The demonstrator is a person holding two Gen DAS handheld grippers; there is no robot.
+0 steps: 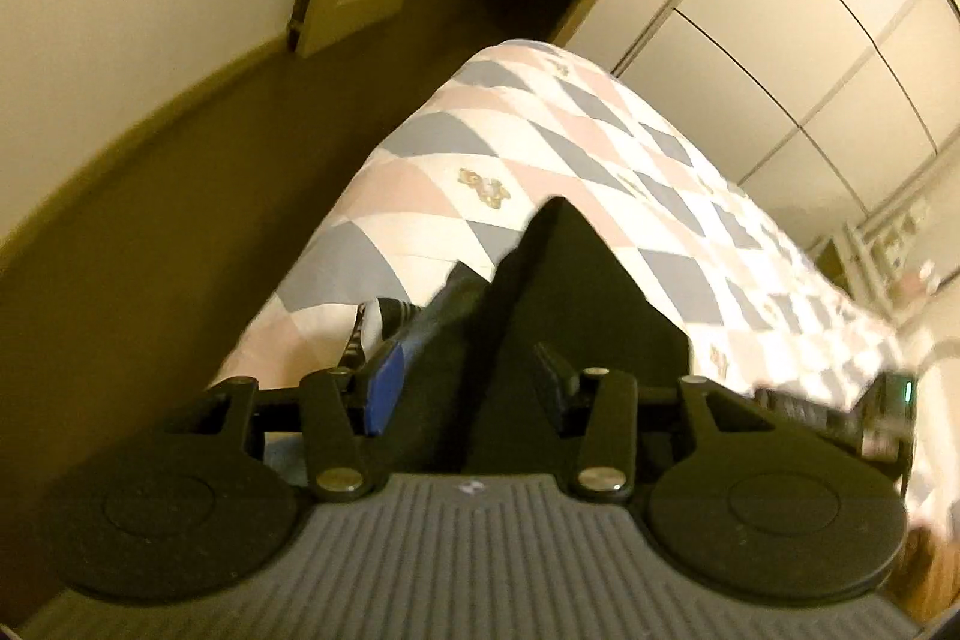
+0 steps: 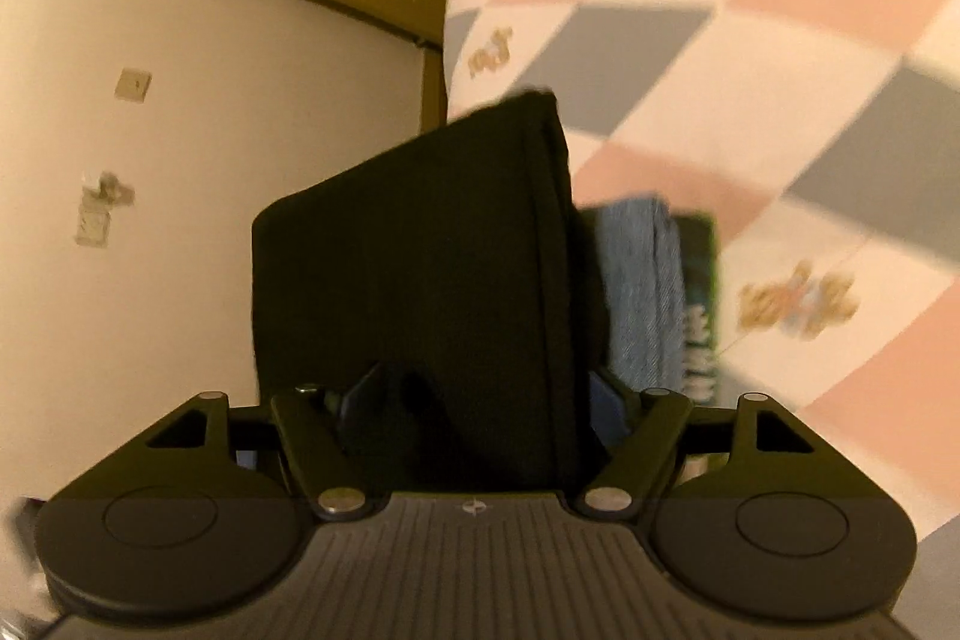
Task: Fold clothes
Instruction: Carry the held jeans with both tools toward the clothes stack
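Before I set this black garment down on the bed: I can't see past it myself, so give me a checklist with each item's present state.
1. Left gripper closed on the black garment: ok, cloth sits between its fingers.
2. Right gripper closed on the same garment: ok.
3. Garment folded flat: cannot tell, it is bunched and blurred in both views.
4. Checkered quilt free ahead of the left gripper: ok.
5. Folded blue denim and a green item lie just behind the garment in the right view: not ok, they may be covered.
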